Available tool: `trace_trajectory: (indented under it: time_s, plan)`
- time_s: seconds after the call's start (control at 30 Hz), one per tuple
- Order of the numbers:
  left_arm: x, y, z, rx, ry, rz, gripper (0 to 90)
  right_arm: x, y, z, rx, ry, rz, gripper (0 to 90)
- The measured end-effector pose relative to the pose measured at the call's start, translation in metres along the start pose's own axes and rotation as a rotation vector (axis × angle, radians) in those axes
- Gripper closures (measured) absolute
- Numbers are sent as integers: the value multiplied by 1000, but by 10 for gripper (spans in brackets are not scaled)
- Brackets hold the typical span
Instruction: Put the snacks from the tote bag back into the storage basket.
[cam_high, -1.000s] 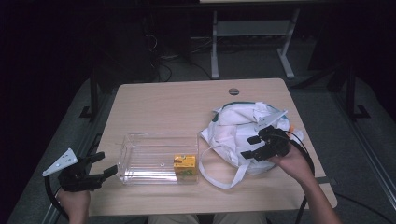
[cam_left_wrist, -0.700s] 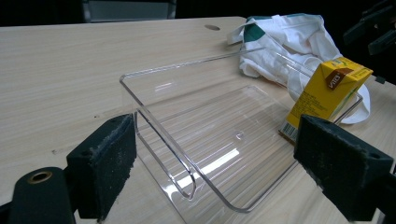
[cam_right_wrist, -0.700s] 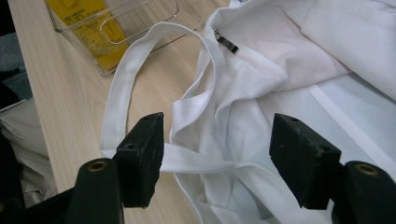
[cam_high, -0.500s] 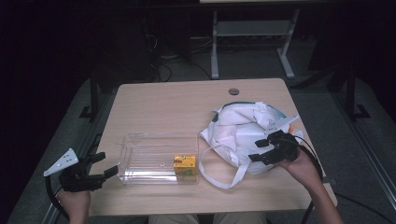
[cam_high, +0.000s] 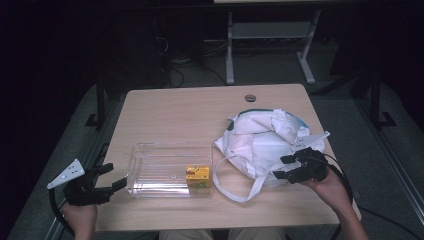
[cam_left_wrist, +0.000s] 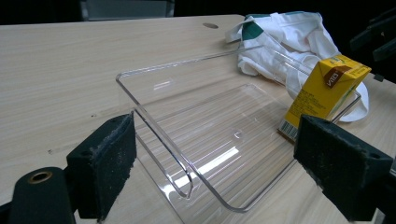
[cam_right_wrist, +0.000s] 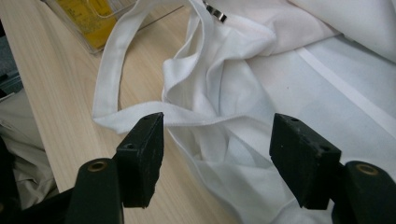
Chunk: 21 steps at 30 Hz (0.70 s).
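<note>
White cloth bag (cam_high: 265, 142) sits crumpled on the right half of the pale wood bench (cam_high: 190, 110) in the high view, with its strap looping out toward the near edge. Left of it, just beside, is a clear plastic tray (cam_high: 167, 170) with a yellow carton (cam_high: 197, 176) in its right end. The right gripper (cam_high: 287, 167) is at the bag's near right edge, fingers pointing into the cloth and parted with nothing clamped. The left gripper (cam_high: 112, 177) hangs off the bench's left near corner, fingers spread and aimed at the tray's left end, close to it but apart as far as I can tell.

Left gripper view: both black fingers (cam_left_wrist: 105, 163) stand wide apart either side of the tray's (cam_left_wrist: 177, 121) near rounded corner, gripping nothing. The carton (cam_left_wrist: 327, 91) stands tilted at the tray's far right side, and the bag (cam_left_wrist: 289, 42) lies behind it.

Right gripper view: the fingers (cam_right_wrist: 140, 154) sit about half open right over the bag (cam_right_wrist: 280, 84), folds of cloth and a bit of strap between them, pads not pressing on any of it. The strap loops left across bare bench (cam_right_wrist: 56, 88), and the carton (cam_right_wrist: 91, 18) inside the tray corner shows at the top left.
</note>
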<state>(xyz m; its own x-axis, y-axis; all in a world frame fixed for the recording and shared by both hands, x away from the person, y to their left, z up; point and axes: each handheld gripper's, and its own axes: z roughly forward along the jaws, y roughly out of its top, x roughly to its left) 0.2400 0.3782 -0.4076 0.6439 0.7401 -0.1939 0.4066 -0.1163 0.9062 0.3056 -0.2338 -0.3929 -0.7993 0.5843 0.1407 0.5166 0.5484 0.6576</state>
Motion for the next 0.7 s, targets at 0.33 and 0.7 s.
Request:
trace_trajectory:
  time_s: [0.33, 0.7]
  plan:
    - [-1, 0, 1, 3, -8, 8, 127, 2, -14, -2, -5, -18, 4, 345]
    - [-2, -1, 2, 8, -9, 9, 128, 5, -34, -6, -31, -31, 39, 346]
